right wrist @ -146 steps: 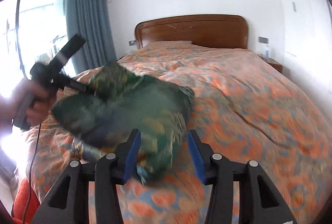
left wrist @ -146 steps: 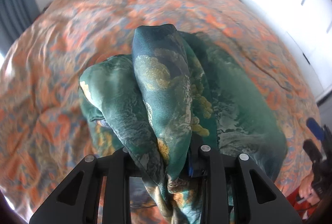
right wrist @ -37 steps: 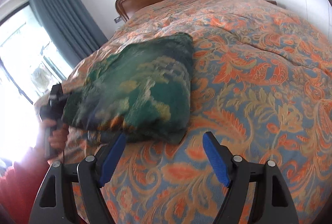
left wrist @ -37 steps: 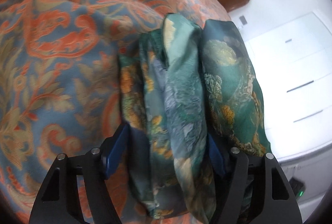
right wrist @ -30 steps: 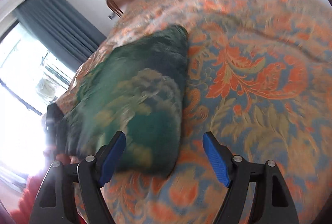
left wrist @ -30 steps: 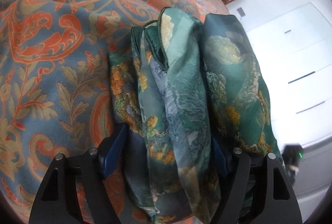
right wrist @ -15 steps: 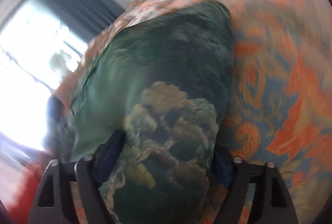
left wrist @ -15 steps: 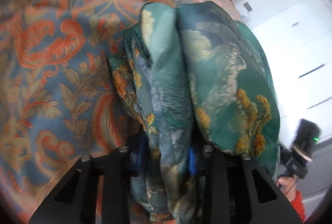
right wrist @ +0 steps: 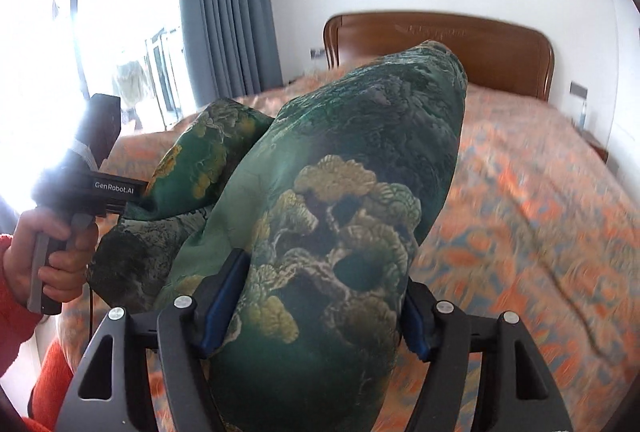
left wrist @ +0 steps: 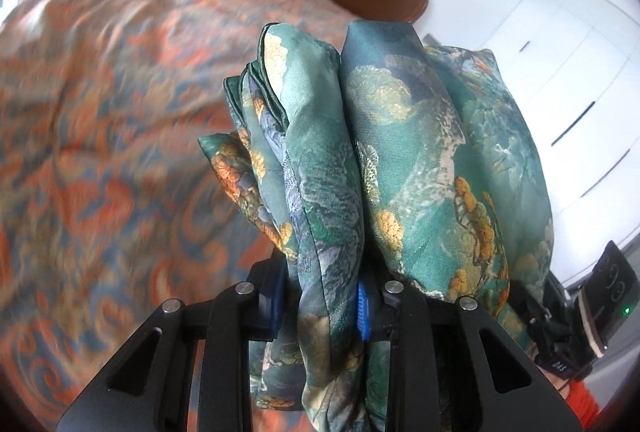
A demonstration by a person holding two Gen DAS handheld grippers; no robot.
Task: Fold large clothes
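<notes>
A folded green silk garment with gold and grey print (left wrist: 400, 152) is held up above the bed. My left gripper (left wrist: 320, 300) is shut on one end of the bundle, its folds bulging over the jaws. My right gripper (right wrist: 316, 316) is shut on the other end of the same garment (right wrist: 340, 212), which fills the gap between its blue pads (right wrist: 218, 308). The left gripper's body (right wrist: 92, 188) and the hand holding it show at the left of the right wrist view. The right gripper's body (left wrist: 576, 324) shows at the lower right of the left wrist view.
The bed's orange and blue patterned quilt (right wrist: 540, 200) lies below, also blurred in the left wrist view (left wrist: 100, 112). A wooden headboard (right wrist: 440, 40) stands at the back. A blue curtain (right wrist: 224, 0) and a bright window are on the left, white wardrobe doors (left wrist: 568, 72) on the right.
My left gripper closed on the garment's end. My right gripper moved in from open over the quilt and closed on the other end. The bundle has lifted off the bed.
</notes>
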